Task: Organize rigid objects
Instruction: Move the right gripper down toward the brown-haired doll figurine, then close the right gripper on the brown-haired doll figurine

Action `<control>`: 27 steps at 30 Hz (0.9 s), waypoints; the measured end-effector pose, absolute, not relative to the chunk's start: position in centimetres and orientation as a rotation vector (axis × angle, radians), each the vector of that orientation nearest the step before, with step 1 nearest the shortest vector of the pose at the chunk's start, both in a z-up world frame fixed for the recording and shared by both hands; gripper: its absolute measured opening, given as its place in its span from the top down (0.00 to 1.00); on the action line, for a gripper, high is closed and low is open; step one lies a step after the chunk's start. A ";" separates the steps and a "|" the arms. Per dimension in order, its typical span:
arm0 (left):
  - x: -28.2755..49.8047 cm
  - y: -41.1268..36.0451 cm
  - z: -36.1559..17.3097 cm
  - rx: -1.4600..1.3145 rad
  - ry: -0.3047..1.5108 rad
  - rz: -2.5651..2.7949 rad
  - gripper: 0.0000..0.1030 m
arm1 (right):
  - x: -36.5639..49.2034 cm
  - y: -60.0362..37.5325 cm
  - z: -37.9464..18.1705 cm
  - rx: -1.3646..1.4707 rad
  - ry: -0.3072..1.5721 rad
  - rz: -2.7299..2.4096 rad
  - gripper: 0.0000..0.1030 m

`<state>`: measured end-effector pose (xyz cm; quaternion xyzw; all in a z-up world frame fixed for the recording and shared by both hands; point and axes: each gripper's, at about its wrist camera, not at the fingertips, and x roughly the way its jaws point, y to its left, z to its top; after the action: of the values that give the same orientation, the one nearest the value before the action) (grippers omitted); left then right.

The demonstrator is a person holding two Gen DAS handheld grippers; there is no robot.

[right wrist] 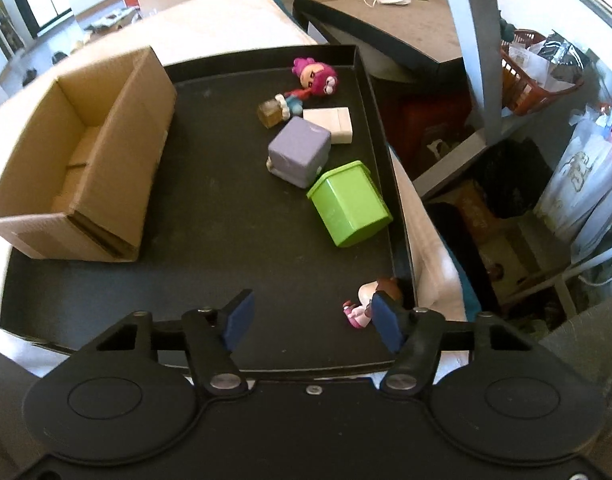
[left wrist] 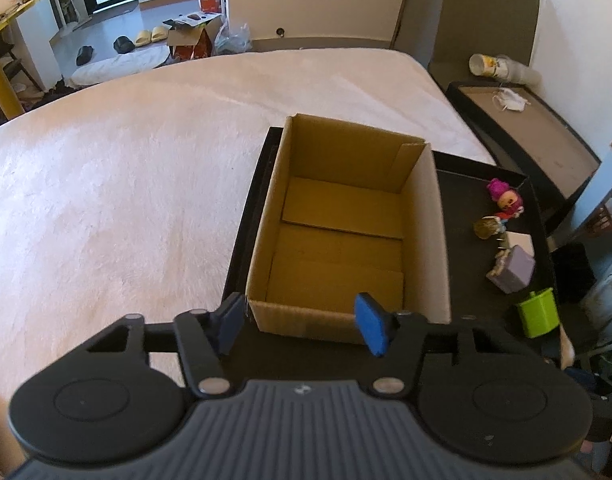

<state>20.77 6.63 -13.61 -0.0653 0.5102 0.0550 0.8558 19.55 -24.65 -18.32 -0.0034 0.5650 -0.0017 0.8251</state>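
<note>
An open, empty cardboard box [left wrist: 346, 236] [right wrist: 77, 160] stands on the left of a black tray [right wrist: 209, 216] [left wrist: 462, 240]. On the tray's right lie a pink-haired doll [right wrist: 316, 76] [left wrist: 506, 198], a small amber bottle [right wrist: 270, 115] [left wrist: 486, 227], a white block [right wrist: 332, 124] [left wrist: 520, 242], a purple cube [right wrist: 299, 150] [left wrist: 514, 268] and a green container [right wrist: 348, 204] [left wrist: 540, 312]. A small brown-haired figurine [right wrist: 370, 300] lies at the tray's near right corner, beside my right gripper's right finger. My left gripper [left wrist: 301, 326] is open and empty at the box's near edge. My right gripper [right wrist: 312, 320] is open and empty above the tray's near side.
The tray rests on a bed with a pale fuzzy blanket [left wrist: 145, 160]. A second dark tray [left wrist: 526, 120] [right wrist: 386, 20] with a face mask and a tipped cup lies beyond. Bags and a red basket [right wrist: 542, 72] crowd the floor on the right.
</note>
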 end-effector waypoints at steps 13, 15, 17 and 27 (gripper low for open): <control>23.6 7.1 -16.9 -0.142 1.132 0.137 0.64 | 21.8 -25.2 -21.8 -0.040 1.221 -0.087 0.45; 23.8 7.1 -17.2 -0.142 1.136 0.144 0.66 | 22.0 -25.3 -21.9 -0.041 1.223 -0.097 0.45; 24.0 7.1 -17.5 -0.142 1.141 0.143 0.66 | 22.0 -25.6 -21.9 -0.030 1.224 -0.116 0.47; 24.4 7.3 -18.3 -0.169 1.159 0.141 0.91 | 21.8 -26.1 -22.6 -0.026 1.264 -0.179 0.45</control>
<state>24.39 7.33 -18.32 -0.0797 0.5465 0.0663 0.8310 21.85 -26.12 -22.61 -0.0119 0.5900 -0.0836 0.8030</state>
